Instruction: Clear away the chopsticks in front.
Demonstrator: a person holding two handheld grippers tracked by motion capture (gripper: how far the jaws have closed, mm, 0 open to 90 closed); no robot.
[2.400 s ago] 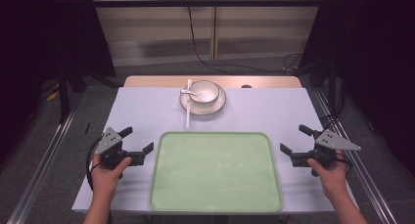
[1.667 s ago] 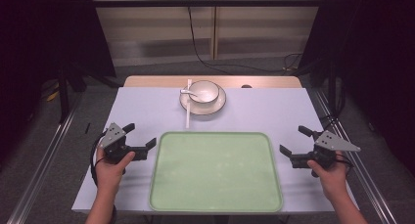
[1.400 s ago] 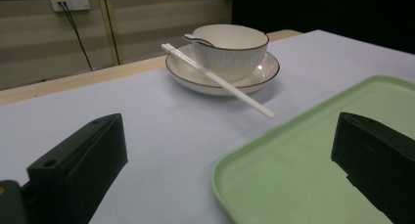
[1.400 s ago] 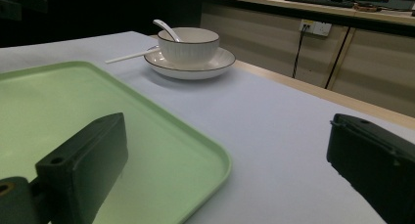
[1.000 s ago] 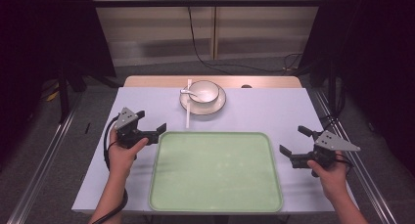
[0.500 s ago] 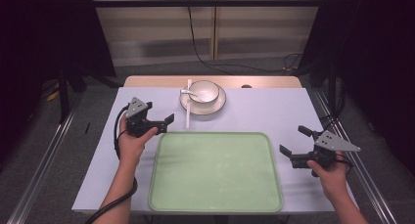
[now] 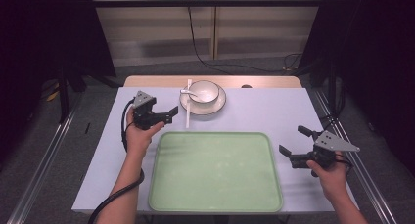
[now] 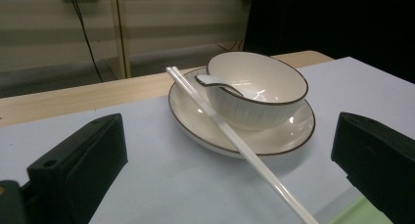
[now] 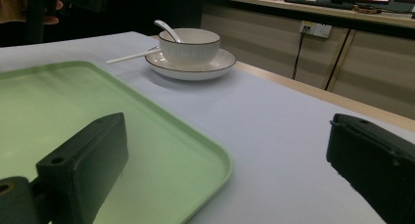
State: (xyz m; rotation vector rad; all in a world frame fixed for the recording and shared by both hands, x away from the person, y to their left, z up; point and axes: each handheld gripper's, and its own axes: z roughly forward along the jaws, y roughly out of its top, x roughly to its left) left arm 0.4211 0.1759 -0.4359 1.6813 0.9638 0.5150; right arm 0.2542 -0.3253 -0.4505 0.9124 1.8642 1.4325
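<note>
A: Where is the chopstick (image 7: 188, 102)?

B: At the far side of the bench (image 7: 274, 111), leaning on the left rim of the plate (image 7: 215, 105), just left of the bowl (image 7: 204, 91). The left claw (image 7: 166, 114) hangs just left of it, jaws wide, holding nothing.

A: How would it handle?

B: Light, stiff, glossy, probably slippery. I'd pinch it near the middle, clear of the rim.

A: And the right claw (image 7: 293, 146)?

B: Wide too, well apart, right of the green tray (image 7: 215, 204).
</note>
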